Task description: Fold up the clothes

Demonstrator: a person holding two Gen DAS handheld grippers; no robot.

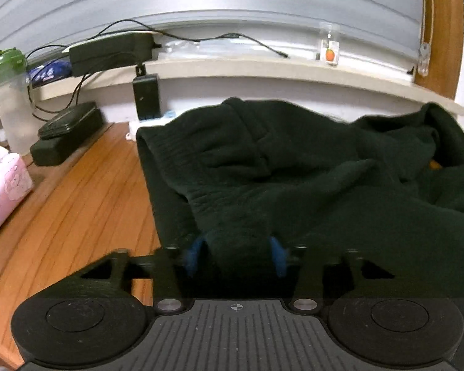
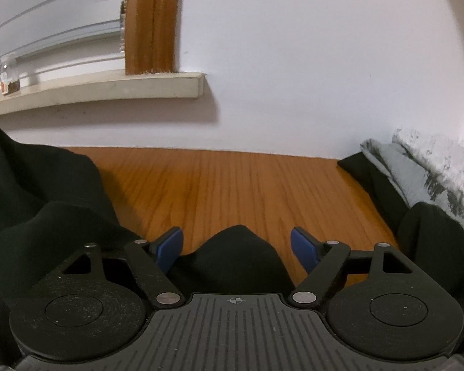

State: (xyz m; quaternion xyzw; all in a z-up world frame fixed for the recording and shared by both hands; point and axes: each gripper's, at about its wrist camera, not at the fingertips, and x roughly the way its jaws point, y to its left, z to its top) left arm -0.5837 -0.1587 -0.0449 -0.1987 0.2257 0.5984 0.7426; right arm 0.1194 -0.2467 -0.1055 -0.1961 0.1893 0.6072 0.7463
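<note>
A dark green garment [image 1: 294, 170] lies crumpled on the wooden table [image 1: 77, 216], with a ribbed hem at its far left. My left gripper [image 1: 236, 255] is at its near edge, and the blue pads [image 1: 195, 255] pinch a raised fold of the cloth. In the right wrist view the same dark cloth [image 2: 31, 185] fills the left side. A peak of it [image 2: 238, 256] rises between the spread pads of my right gripper [image 2: 236, 247], which stands open and does not touch the cloth.
A green-capped bottle [image 1: 9, 105], a pink tissue pack [image 1: 3, 191] and black cases [image 1: 65, 136] crowd the table's left. A charger [image 1: 147, 95] and cables hang from the windowsill [image 1: 263, 68]. Grey and black clothes [image 2: 417, 179] lie at the right by the wall.
</note>
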